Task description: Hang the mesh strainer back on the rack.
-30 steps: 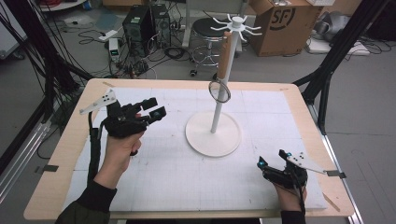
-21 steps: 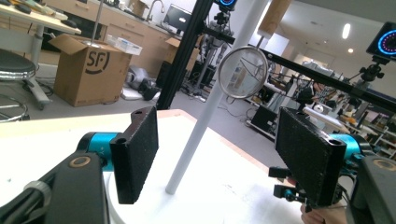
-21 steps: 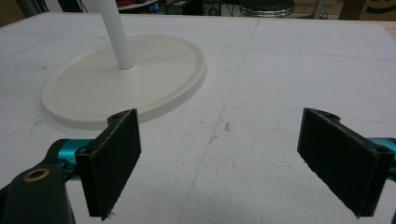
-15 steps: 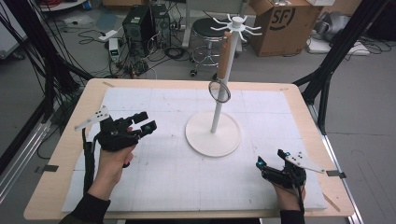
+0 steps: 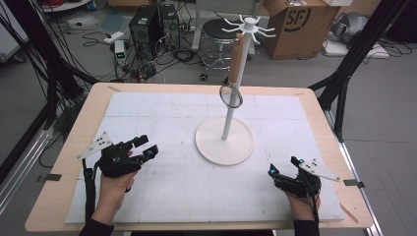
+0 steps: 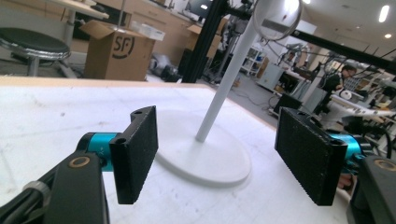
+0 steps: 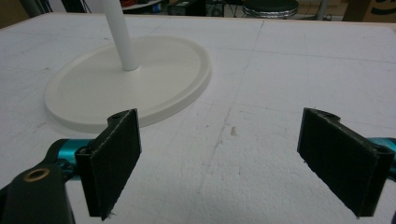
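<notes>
White gridded matting [image 5: 187, 191] covers the wooden worktop [image 5: 54, 196] nearest me, and on it my left claw [image 5: 143, 147] sits at the near left with its jaws spread wide and holding nothing, while my right claw [image 5: 282, 173] rests at the near right, its jaws likewise apart and empty. Farther out, between them at mid-mat, stands the white round-based pole stand [image 5: 225, 141] with a clear ring-shaped loop [image 5: 231, 96] hanging on its post, and beyond the far edge lie a brown cardboard box [image 5: 295, 24] and a black round stool [image 5: 219, 29].

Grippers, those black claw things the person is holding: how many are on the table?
2. The left gripper is at the table's near left, the right gripper at its near right; both open and empty.
</notes>
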The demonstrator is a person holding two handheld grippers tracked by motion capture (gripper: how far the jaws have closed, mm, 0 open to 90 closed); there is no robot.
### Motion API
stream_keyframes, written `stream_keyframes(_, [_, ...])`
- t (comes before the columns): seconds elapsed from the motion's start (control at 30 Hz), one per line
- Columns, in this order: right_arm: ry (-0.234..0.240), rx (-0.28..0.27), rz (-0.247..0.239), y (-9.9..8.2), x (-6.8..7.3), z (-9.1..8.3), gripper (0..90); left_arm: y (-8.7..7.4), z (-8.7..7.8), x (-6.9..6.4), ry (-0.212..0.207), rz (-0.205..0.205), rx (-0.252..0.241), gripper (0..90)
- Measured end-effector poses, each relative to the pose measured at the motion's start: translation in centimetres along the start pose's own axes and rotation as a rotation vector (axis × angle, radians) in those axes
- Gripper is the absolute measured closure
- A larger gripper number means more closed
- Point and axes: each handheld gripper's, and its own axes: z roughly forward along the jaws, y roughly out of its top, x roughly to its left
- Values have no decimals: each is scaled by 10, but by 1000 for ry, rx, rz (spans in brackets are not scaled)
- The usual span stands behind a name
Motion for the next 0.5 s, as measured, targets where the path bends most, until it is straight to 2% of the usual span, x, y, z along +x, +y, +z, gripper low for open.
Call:
stream_keyframes(0.23, [8,-11,9,2,1,3,127,-14,-8,4,26,12,27,301])
stream_keyframes(0.43, [32,-6,-9,4,7,9,127,-21,-14,10,44,2,33,301])
stream_keyframes(0.5, [34,-12,-8,5,7,8,127,-24,-15,11,59,12,45,302])
